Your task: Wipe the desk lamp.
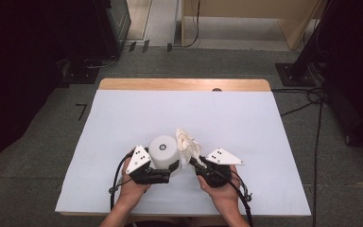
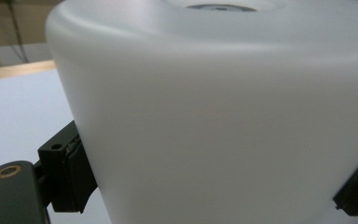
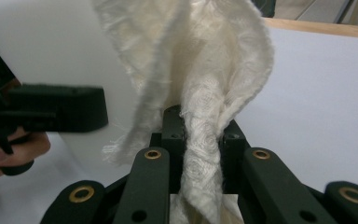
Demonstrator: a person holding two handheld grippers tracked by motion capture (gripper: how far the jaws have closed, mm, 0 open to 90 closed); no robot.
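— White frosted cup (image 1: pixel 164 150), upside down at the near middle of the bench (image 1: pixel 264 142), seen from above. The left gripper (image 1: pixel 170 171) clamps its side; the right gripper (image 1: pixel 194 163) lifts a cream cloth (image 1: pixel 188 142) just beside it.

— Left gripper view: jaws spread wide, pads pressed on both flanks of the cup (image 2: pixel 223 116).

— Right gripper view: jaws nearly shut, pinching the cloth (image 3: pixel 200 93).

— Risk, I'd say: smooth plastic could slip or tip if wiping pushes sideways.
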